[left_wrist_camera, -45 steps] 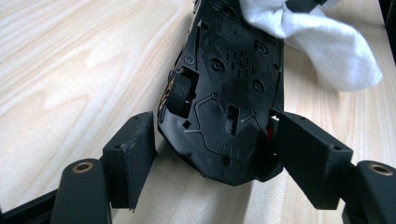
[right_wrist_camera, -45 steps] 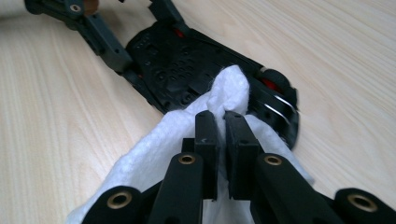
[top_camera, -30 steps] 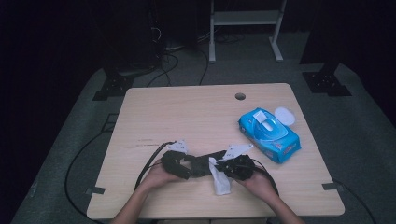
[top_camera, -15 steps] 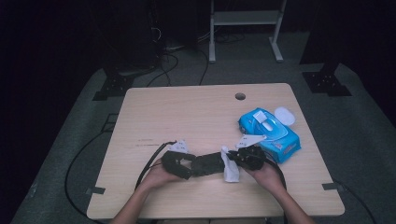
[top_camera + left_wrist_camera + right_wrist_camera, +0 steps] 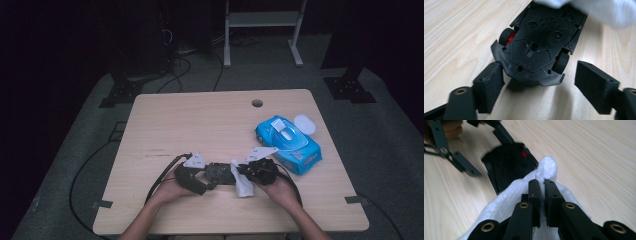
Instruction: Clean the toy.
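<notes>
1. A black toy car lies on its roof on the wooden table, near the front edge and a little left of the middle of that edge. In the left gripper view its flat underside faces up, with black wheels on red hubs at the sides.
2. The left gripper is just beside the left end of the car. Its jaws have just been opening. They now stand spread, one on each side of the car's end, and the pads do not press on it; there is a clear gap on the right side.
3. The right gripper is at the other end of the car. Its jaws are pressed together on a white wipe, and the cloth bulges out above the tips.
4. The wipe hangs from these jaws and touches the right end of the car. In the left gripper view it covers the far end of the underside.
5. A blue pack of wipes lies near the right edge of the table, well apart from the car. Its round white lid is open.
6. A small round hole is in the table near the far edge.
</notes>
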`<state>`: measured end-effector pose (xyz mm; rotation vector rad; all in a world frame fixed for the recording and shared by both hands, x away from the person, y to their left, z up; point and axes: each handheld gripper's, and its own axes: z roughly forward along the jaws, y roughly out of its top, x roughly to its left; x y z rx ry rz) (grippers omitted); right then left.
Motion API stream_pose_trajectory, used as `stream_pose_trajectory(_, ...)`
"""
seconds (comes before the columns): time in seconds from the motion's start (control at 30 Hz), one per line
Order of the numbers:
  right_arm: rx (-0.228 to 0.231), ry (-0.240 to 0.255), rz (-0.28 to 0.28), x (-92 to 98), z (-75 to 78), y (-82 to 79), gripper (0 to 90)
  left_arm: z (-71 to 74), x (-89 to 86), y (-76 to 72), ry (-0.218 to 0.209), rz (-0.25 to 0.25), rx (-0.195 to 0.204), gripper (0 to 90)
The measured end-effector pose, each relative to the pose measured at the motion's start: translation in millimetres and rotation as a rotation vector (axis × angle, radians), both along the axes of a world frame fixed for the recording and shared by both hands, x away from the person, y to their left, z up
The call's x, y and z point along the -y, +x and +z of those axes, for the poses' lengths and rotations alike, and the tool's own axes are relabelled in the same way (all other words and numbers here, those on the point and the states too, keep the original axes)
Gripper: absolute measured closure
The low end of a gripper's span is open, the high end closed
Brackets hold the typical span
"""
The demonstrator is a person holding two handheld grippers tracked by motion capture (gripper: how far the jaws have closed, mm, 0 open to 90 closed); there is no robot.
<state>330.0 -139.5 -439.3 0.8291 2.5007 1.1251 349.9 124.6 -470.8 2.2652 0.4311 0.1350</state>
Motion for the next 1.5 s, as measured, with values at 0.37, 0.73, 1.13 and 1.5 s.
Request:
stream_pose_trajectory(0.37, -0.022, -0.056, 0.119, -87.8, 0.0, 13.9, 84.0, 1.2, -1.6, -3.1, 0.006, -0.013, -0.013, 25.9)
stream_pose_trajectory(0.73, -0.074, 0.083, 0.009, 5.7, 12.5, -12.7, 84.0, 3.7, -3.2, 0.7, -0.031, -0.005, -0.042, 25.7)
stream_pose_trajectory(1.13, -0.099, 0.046, 0.038, 14.3, -5.5, -21.6, 84.1, 9.6, -10.0, 13.5, -0.119, 0.046, -0.138, 22.2)
stream_pose_trajectory(1.5, -0.03, 0.031, 0.08, 13.5, -10.5, -29.2, 84.3, 1.3, 0.3, 26.4, -0.1, 0.06, -0.242, 22.1)
